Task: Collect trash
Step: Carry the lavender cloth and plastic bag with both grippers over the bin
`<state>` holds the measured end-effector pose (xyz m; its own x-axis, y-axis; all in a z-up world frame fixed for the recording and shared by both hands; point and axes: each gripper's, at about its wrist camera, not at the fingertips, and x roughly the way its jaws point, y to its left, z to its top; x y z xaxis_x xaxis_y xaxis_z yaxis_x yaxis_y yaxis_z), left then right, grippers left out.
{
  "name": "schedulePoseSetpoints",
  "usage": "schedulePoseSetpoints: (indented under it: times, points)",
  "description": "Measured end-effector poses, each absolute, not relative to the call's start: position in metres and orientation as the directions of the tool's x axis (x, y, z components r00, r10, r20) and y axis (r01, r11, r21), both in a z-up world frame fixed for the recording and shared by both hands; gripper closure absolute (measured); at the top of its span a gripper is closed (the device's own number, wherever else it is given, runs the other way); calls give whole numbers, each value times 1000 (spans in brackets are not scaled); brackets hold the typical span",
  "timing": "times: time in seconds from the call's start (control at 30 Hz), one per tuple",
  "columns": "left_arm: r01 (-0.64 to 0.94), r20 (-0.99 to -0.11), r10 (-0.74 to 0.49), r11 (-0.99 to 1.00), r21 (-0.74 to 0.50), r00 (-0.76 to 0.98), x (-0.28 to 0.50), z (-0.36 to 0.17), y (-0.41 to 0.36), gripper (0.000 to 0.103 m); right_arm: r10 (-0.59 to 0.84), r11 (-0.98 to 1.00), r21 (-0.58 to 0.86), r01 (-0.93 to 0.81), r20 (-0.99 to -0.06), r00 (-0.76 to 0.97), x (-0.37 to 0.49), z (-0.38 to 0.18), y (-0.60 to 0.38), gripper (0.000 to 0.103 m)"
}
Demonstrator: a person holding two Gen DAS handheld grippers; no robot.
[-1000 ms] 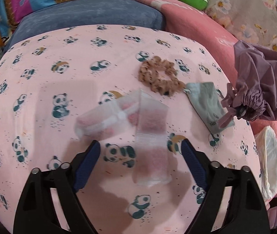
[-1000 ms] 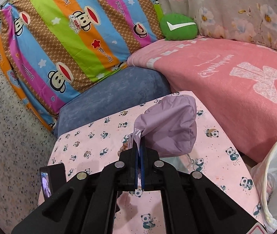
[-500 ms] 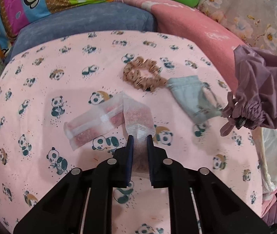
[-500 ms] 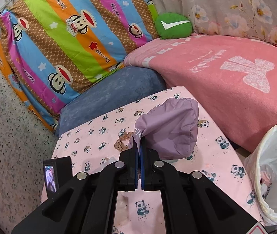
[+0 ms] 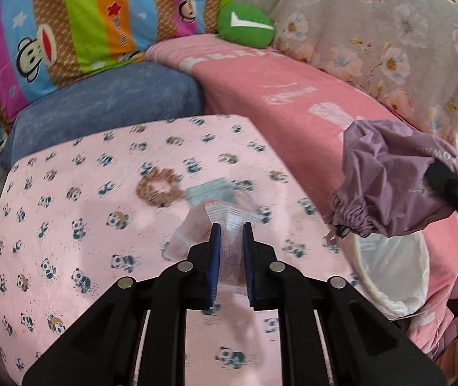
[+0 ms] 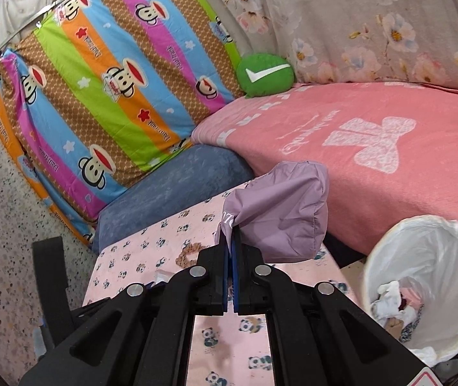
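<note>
My left gripper (image 5: 231, 229) is shut on a clear plastic wrapper (image 5: 193, 228) and holds it in the air above the pink panda cloth (image 5: 68, 225). My right gripper (image 6: 230, 236) is shut on the neck of a purple drawstring bag (image 6: 283, 212), which hangs off to the right in the left wrist view as the same purple bag (image 5: 386, 186). A bin with a white liner (image 6: 422, 241) stands just right of the cloth, below the purple bag, with crumpled scraps inside. It also shows as the white-lined bin (image 5: 389, 267).
A brown scrunchie (image 5: 158, 186) and a grey pouch (image 5: 209, 193) lie on the cloth beyond the wrapper. Behind are a blue cushion (image 5: 106, 106), a pink blanket (image 6: 373, 148), a striped monkey quilt (image 6: 116, 80) and a green pillow (image 6: 264, 75). Speckled floor lies at the left.
My left gripper closed on the plastic wrapper and lifted it off the cloth. My right gripper carried the purple bag rightward, and the bin has come further into view.
</note>
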<state>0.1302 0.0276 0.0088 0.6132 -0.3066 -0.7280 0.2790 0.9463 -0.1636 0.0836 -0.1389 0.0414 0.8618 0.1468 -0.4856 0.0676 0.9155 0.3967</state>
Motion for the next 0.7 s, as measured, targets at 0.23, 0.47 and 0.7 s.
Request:
schedulePoseSetpoints:
  times: [0.23,0.47,0.7]
  points:
    - [381,-689,-383,910,-167,615,111,41,-24,90,83,904,408,127,-459,884,47,55,-188,100]
    - [485,-666,-453,861,-154,593,92,59,-80,90,26,890,416,188,-457,889,18,55,-234,100]
    - [563,-668,-511,810,-164,541,77,59,-126,90,-27,866,429,256,-472,881,-7,45,-280,100]
